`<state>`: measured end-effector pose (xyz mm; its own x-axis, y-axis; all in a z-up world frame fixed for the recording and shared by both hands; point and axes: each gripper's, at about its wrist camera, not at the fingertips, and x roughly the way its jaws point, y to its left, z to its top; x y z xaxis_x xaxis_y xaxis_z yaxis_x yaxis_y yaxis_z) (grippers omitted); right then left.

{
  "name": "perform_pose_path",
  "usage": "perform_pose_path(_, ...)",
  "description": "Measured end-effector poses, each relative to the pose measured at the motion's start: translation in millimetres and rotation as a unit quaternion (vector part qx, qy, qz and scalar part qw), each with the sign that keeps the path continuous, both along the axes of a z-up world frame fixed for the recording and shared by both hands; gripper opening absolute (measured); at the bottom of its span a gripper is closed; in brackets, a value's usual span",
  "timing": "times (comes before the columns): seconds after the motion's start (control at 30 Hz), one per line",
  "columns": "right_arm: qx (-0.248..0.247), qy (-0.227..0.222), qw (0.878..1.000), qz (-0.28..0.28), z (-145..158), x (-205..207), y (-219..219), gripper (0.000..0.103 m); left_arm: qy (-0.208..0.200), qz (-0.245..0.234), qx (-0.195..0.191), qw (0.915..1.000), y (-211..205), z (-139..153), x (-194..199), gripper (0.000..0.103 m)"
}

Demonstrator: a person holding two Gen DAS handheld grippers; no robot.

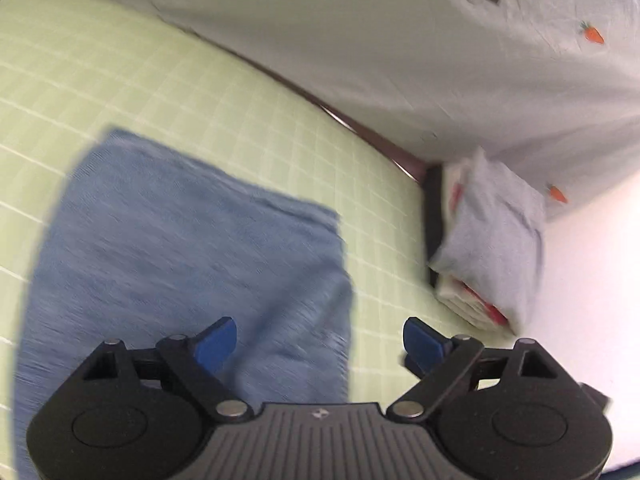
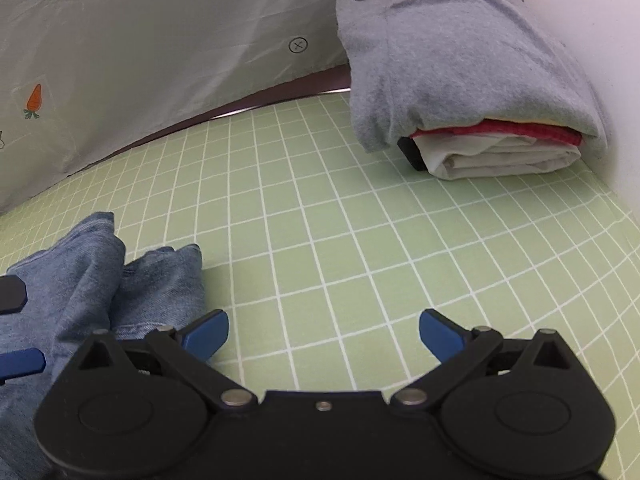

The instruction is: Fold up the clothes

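A blue denim garment point(image 1: 180, 252) lies flat on the green checked sheet point(image 1: 140, 92), blurred by motion in the left wrist view. My left gripper point(image 1: 320, 340) hovers open above the garment's right edge, nothing between its blue pads. In the right wrist view the same denim point(image 2: 100, 280) is bunched at the lower left. My right gripper point(image 2: 324, 332) stands open over bare sheet point(image 2: 360, 240), its left fingertip point(image 2: 208, 330) beside the denim's edge. Part of the other gripper shows at the far left edge of that view.
A stack of folded clothes point(image 2: 472, 92), grey on top with red and white below, sits at the back right against a white wall point(image 2: 608, 60). The same stack point(image 1: 488, 240) shows in the left view. A grey carrot-print cloth point(image 2: 140, 60) hangs along the back.
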<state>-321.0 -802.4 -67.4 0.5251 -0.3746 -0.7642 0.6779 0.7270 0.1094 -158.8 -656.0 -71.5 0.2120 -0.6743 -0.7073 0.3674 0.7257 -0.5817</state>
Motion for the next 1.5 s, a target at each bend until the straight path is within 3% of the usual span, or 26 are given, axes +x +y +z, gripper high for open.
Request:
perform_pose_path(0.1,0.000,-0.026,1.000,0.016,11.5,11.1,7.2,0.103,-0.046,0.049,0.072,0.9951,23.6,4.0,3.9,0.091)
perform_pose_path(0.23,0.009,-0.048,0.997,0.064,18.1,33.7,28.9,0.101,-0.097,0.094,0.171,0.9760,55.4,1.9,5.7,0.091)
perform_pose_path(0.33,0.022,-0.040,0.994,0.098,10.0,48.3,44.7,0.090,-0.117,0.097,0.225,0.9625,66.0,-11.8,3.7,0.092)
perform_pose_path(0.37,0.027,-0.038,0.993,0.109,7.2,53.2,50.0,0.086,-0.118,0.098,0.234,0.9601,70.1,-16.0,3.0,0.096)
perform_pose_path(0.5,0.045,-0.027,0.987,0.154,-3.7,72.7,71.1,0.078,-0.091,0.119,0.209,0.9662,81.4,-25.5,1.0,0.098)
perform_pose_path(0.53,0.050,-0.025,0.985,0.165,-6.4,77.5,76.3,0.070,-0.090,0.121,0.208,0.9665,82.5,-24.6,0.9,0.098)
perform_pose_path(0.57,0.054,-0.022,0.983,0.176,-9.1,82.4,81.6,0.050,-0.091,0.119,0.208,0.9666,82.1,-24.1,1.5,0.098)
perform_pose_path(0.63,0.063,-0.017,0.978,0.198,-14.5,92.1,92.1,0.022,-0.096,0.112,0.212,0.9662,79.8,-19.8,0.1,0.098)
perform_pose_path(0.67,0.049,-0.019,0.977,0.206,-11.7,90.0,94.8,0.013,-0.099,0.106,0.213,0.9661,78.7,-16.8,-1.2,0.098)
perform_pose_path(0.77,0.054,-0.080,0.974,0.206,20.4,61.6,82.4,0.010,-0.118,0.083,0.207,0.9677,74.8,-5.7,-4.9,0.098)
perform_pose_path(0.9,0.016,-0.109,0.976,0.187,53.8,22.6,65.3,0.010,-0.111,0.043,0.183,0.9758,68.5,-9.2,-8.6,0.098)
perform_pose_path(0.97,0.013,-0.077,0.981,0.177,30.1,18.4,54.8,0.011,-0.085,0.032,0.177,0.9799,63.8,-21.1,-8.6,0.098)
perform_pose_path(1.0,0.037,-0.054,0.984,0.166,12.4,18.1,48.0,0.013,-0.074,0.027,0.176,0.9813,62.0,-26.9,-8.0,0.098)
perform_pose_path(1.07,0.089,-0.025,0.986,0.140,-19.0,14.8,35.5,0.037,-0.062,0.027,0.164,0.9842,63.2,-35.1,-8.3,0.100)
perform_pose_path(1.1,0.098,-0.029,0.986,0.134,-24.2,10.6,33.4,0.042,-0.055,0.027,0.158,0.9855,64.0,-38.6,-7.9,0.103)
perform_pose_path(1.13,0.099,-0.029,0.985,0.136,-25.6,7.9,32.9,0.056,-0.047,0.027,0.153,0.9868,65.1,-40.9,-6.3,0.103)
perform_pose_path(1.17,0.099,-0.028,0.985,0.140,-26.5,5.8,32.7,0.078,-0.039,0.028,0.147,0.9879,66.2,-43.2,-4.7,0.103)
perform_pose_path(1.2,0.104,-0.022,0.983,0.146,-28.7,5.7,32.2,0.085,-0.032,0.028,0.142,0.9890,67.3,-45.4,-3.1,0.103)
perform_pose_path(1.33,0.138,-0.024,0.980,0.144,-38.5,7.9,33.5,0.087,-0.002,0.028,0.119,0.9925,71.1,-54.5,3.2,0.103)
perform_pose_path(1.5,0.177,-0.032,0.977,0.118,-47.7,18.4,39.1,0.087,0.028,-0.017,0.094,0.9950,60.3,-67.3,6.9,0.102)
